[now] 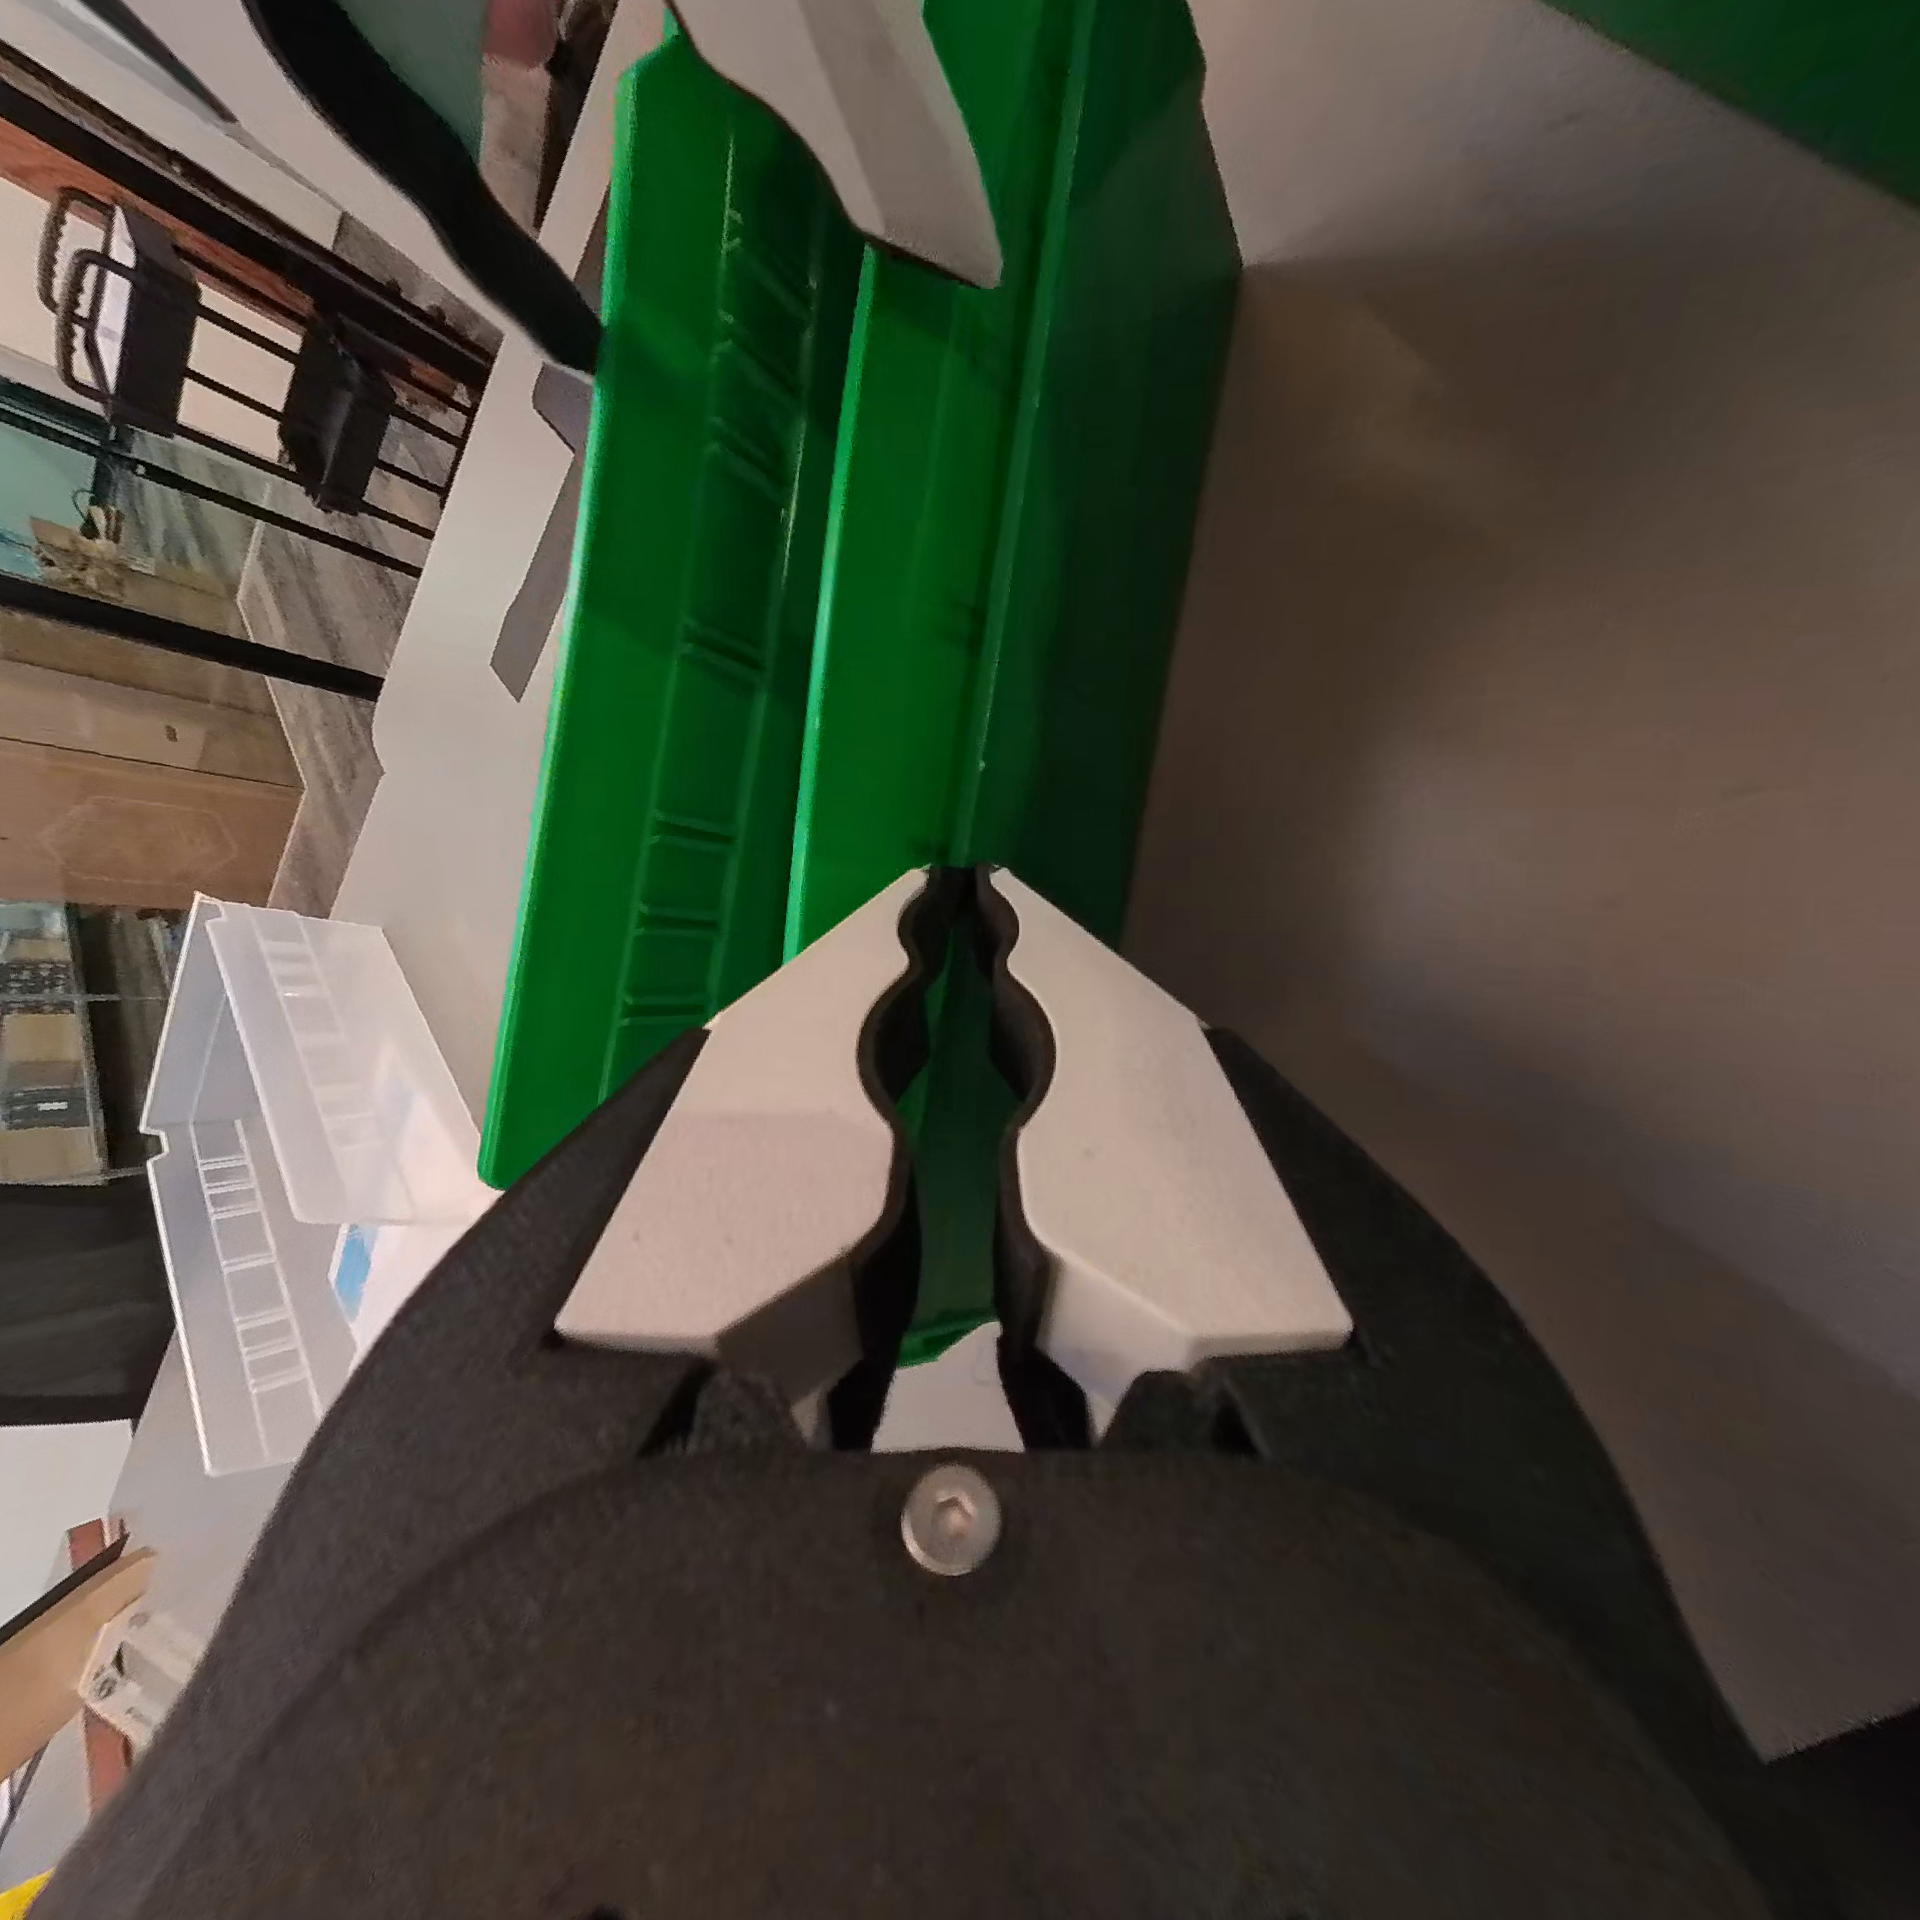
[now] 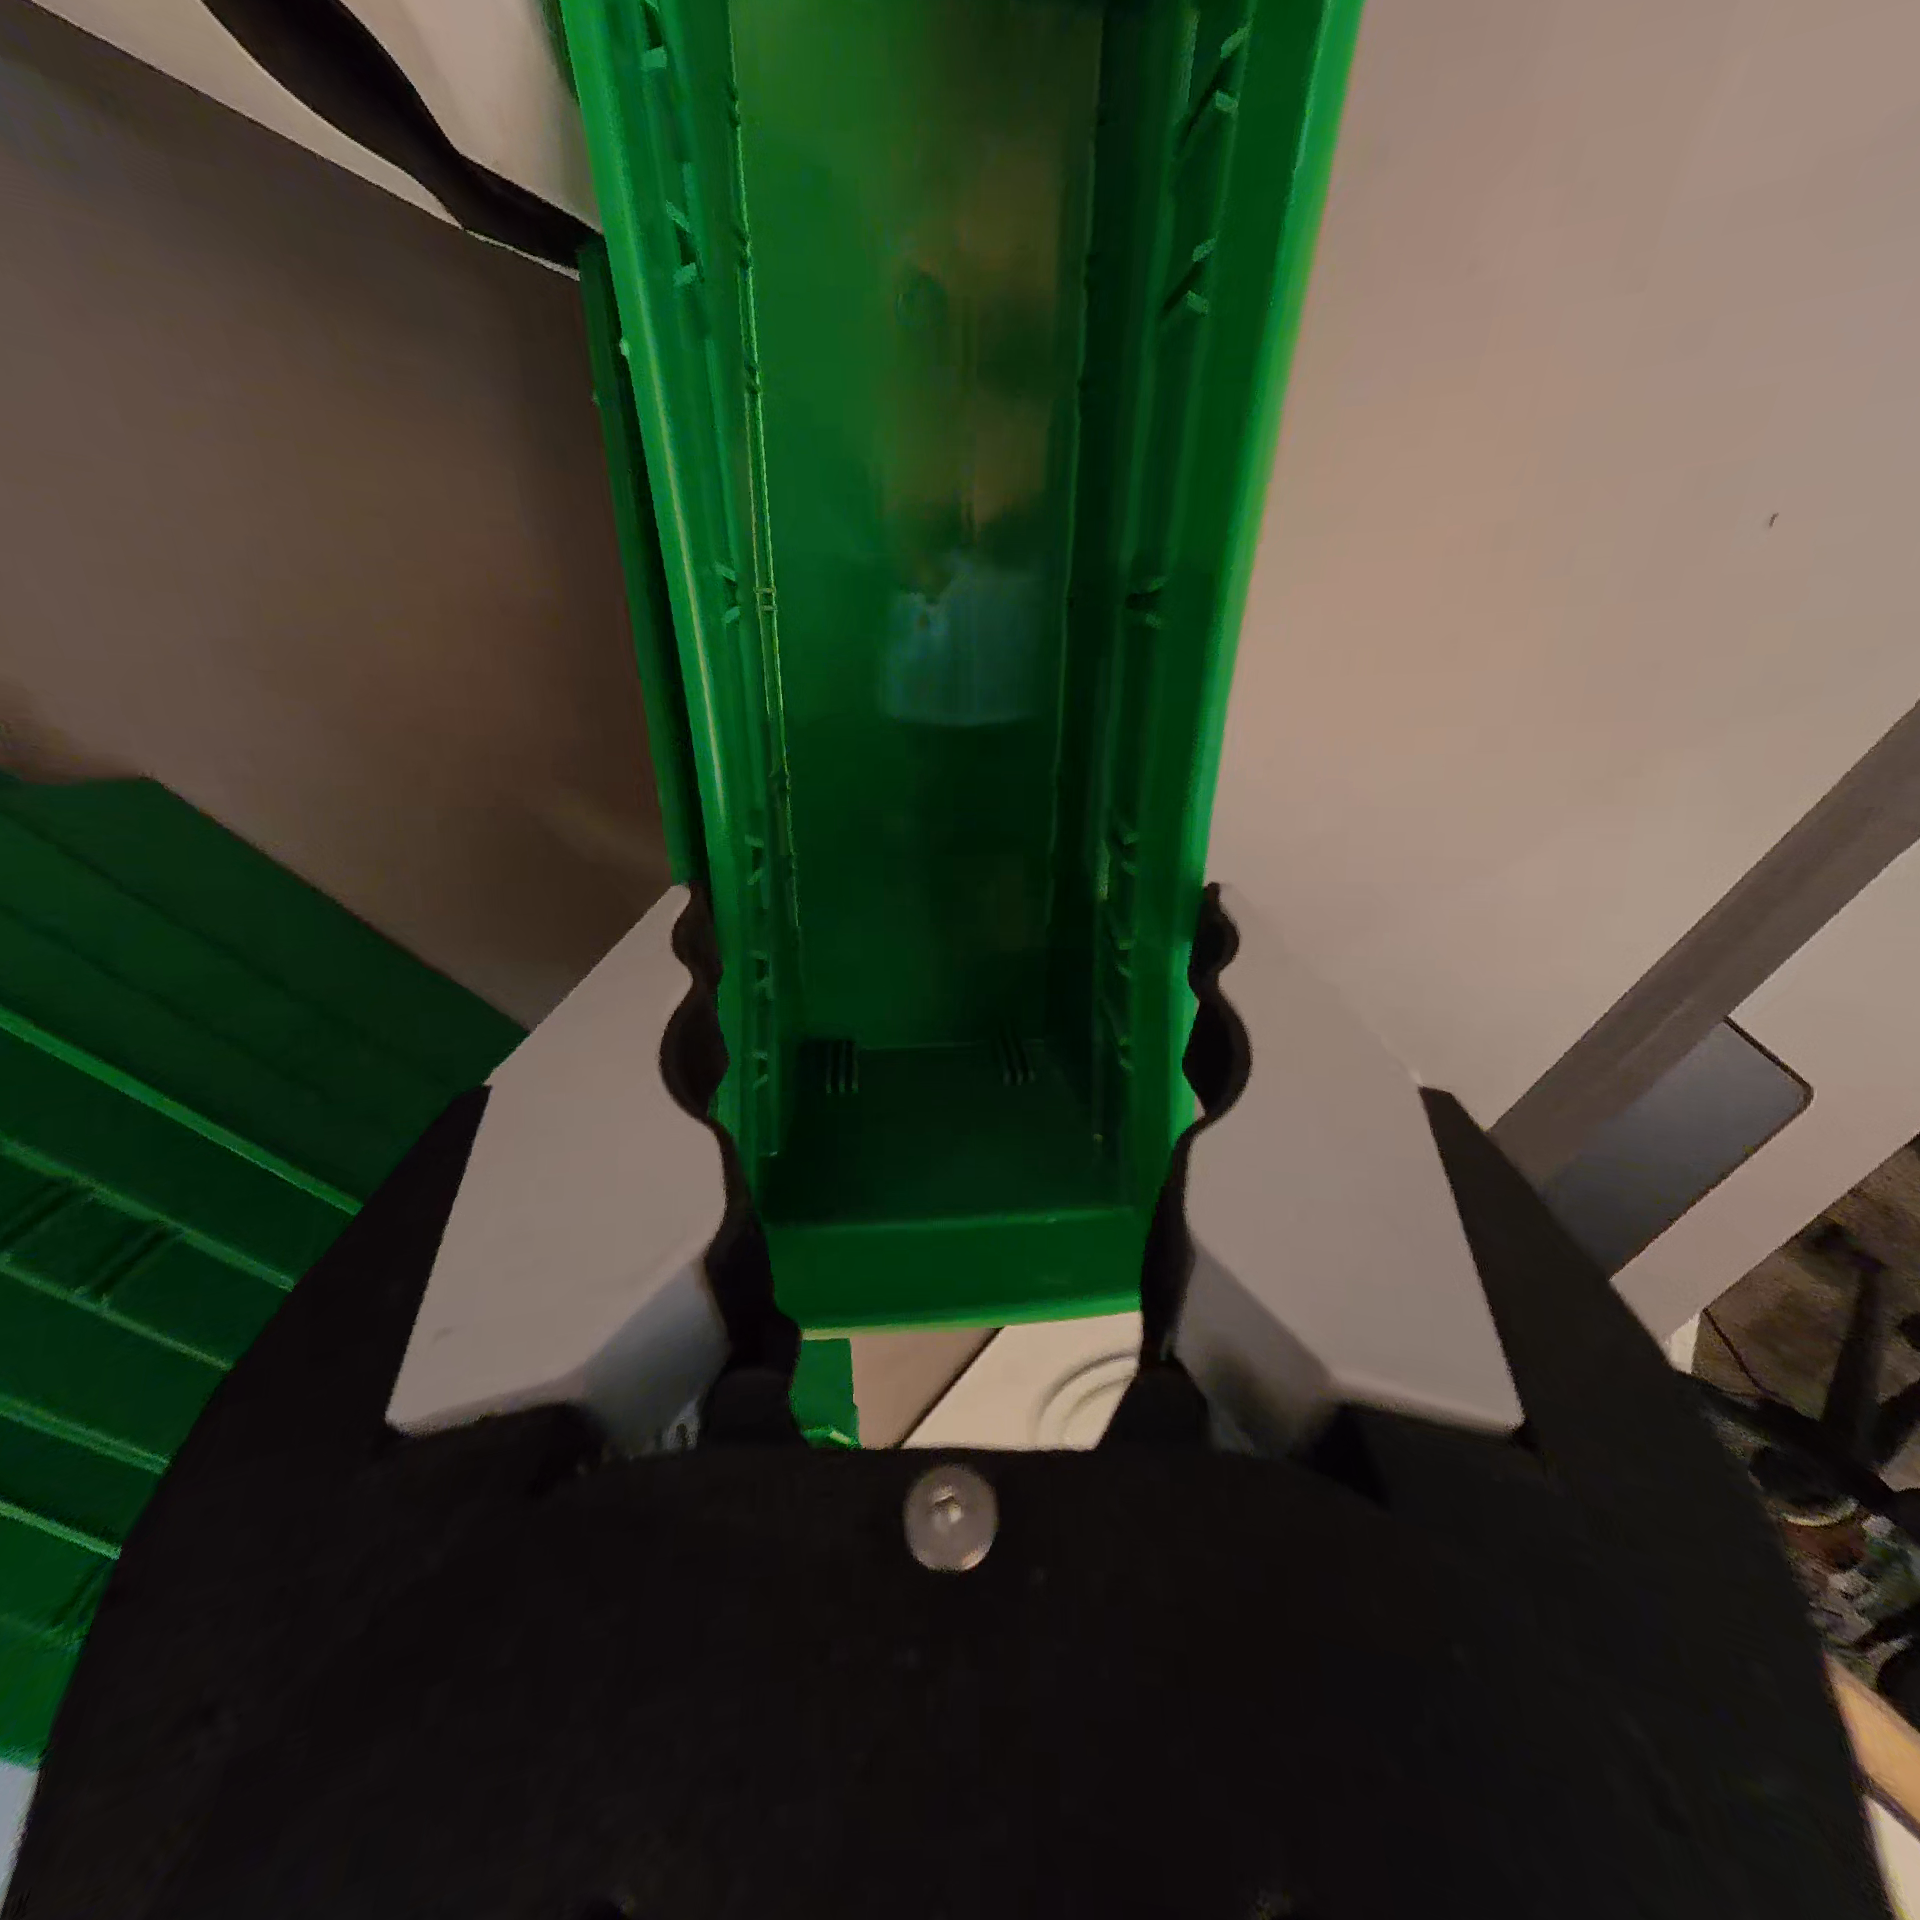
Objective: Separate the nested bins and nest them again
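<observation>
Between the two white fingers of the left gripper (image 1: 961, 883) runs the thin edge of a long green bin (image 1: 904, 540). The fingertips are pinched almost together on that wall, clamping it. The bin stretches away from the gripper over a pale table (image 1: 1507, 727). At the far end of the bin, the white fingers of the other gripper show, closed around its narrow end.

To the left, on the same table, lie clear plastic bins (image 1: 301, 1091), well apart from the green one. Beyond the table edge are dark metal racks and a wooden floor.

From the right wrist view, the right gripper (image 2: 951, 914) holds the green bin (image 2: 935, 520) by its short end, one finger pressed on each outer side wall, the jaws spread about as wide as the bin itself. The bin's open inside faces the camera, ribbed along both walls. A second green bin (image 2: 156, 1091) lies at the lower left on the pale table (image 2: 1558, 416), apart from the held one.
</observation>
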The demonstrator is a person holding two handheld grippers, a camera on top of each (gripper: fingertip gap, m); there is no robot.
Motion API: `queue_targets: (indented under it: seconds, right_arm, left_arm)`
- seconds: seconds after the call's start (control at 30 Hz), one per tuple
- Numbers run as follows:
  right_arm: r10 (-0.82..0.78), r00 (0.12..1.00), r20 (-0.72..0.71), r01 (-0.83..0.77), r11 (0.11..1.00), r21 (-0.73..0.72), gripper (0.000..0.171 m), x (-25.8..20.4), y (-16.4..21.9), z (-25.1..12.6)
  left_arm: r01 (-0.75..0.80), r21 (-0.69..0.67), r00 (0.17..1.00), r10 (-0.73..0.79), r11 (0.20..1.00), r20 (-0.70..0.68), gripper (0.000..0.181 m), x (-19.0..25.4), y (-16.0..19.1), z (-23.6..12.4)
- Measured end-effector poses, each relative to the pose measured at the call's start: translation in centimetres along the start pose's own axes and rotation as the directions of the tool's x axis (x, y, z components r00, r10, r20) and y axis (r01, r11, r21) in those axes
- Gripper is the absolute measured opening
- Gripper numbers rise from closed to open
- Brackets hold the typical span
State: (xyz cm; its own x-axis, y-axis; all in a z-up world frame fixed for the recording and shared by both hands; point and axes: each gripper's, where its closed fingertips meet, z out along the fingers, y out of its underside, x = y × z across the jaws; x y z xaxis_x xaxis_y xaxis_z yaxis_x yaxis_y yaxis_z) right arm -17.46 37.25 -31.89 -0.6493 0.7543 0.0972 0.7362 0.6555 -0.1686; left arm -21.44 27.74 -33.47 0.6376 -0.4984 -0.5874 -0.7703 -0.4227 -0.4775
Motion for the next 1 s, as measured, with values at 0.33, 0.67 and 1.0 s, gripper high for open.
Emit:
queue_targets:
  seconds: [0.33, 0.67, 1.0]
  right_arm:
    - [0.041, 0.999, 0.007, -0.042, 0.998, 0.045, 0.084, 0.1, -0.7, -1.1]
    - [0.057, 0.998, -0.016, -0.055, 0.992, 0.111, 0.087, 0.9, -2.6, -4.6]
    - [0.014, 0.999, -0.033, -0.017, 0.996, -0.087, 0.099, 0.5, -0.3, -3.4]
  left_arm:
    - [-0.004, -0.013, 1.0, 0.004, 1.0, -0.005, 0.004, -0.3, 0.1, 0.2]
    - [-0.022, -0.022, 1.0, 0.021, 1.0, -0.012, 0.003, -0.3, -0.4, 0.8]
    - [-0.017, -0.015, 1.0, 0.017, 1.0, -0.016, 0.002, -0.3, -0.8, 1.0]
